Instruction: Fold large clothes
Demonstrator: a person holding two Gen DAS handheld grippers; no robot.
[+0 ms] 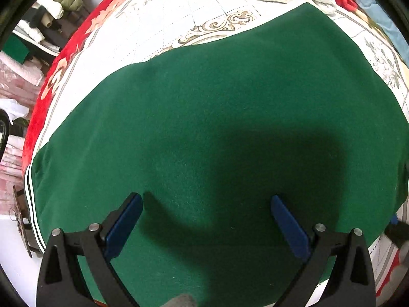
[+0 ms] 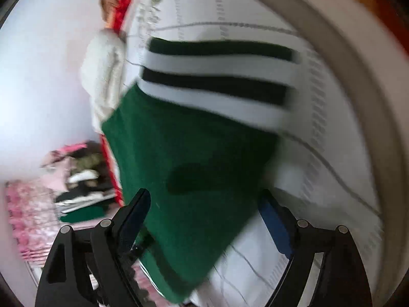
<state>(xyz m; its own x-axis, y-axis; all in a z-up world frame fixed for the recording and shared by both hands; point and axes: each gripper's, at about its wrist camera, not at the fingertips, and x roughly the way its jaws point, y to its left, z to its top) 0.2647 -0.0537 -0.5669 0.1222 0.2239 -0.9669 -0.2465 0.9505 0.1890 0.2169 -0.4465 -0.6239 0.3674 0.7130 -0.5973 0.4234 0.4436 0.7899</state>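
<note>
Green garment [image 1: 204,117], spread flat on a patterned bed cover [image 1: 163,20].
Left gripper [image 1: 207,204] is held spread above the cloth; right gripper [image 2: 204,202] is spread wide, striped cuff [image 2: 217,76] ahead, nothing pinched.

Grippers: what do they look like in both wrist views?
Left gripper and right gripper match: black angular finger arms with triangular cut-outs, silver round pins at the joints, flat blue pads on the inner faces. No cables, markings or sleeves visible.
</note>
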